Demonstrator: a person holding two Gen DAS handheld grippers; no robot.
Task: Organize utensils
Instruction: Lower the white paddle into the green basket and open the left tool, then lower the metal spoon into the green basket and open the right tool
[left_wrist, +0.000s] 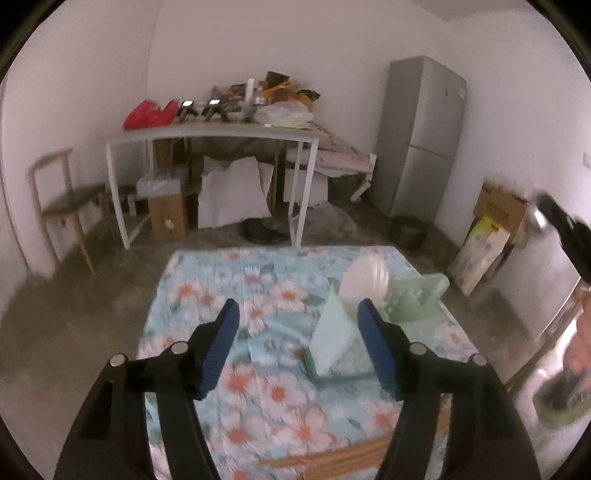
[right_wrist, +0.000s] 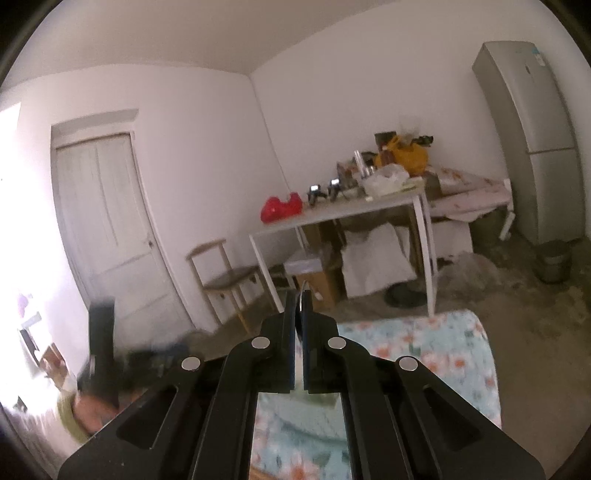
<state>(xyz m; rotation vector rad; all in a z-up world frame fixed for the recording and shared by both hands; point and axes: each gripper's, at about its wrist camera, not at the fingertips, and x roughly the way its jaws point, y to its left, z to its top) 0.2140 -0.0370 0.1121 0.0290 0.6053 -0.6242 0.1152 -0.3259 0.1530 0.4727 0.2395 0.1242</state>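
My left gripper stands open above the floral-cloth table, with nothing between its blue pads. Just beyond its right finger lies a pale green box with its lid tilted up. Behind that sits a green rack holding a white plate. Wooden chopsticks lie at the near edge. My right gripper is shut on a thin metal utensil and points past the table's left side. It shows blurred at the far right of the left wrist view, right gripper.
A cluttered white-legged table stands at the back, with a chair to its left and a grey fridge to its right. Cardboard boxes and a dark pot sit on the floor. A door is at left.
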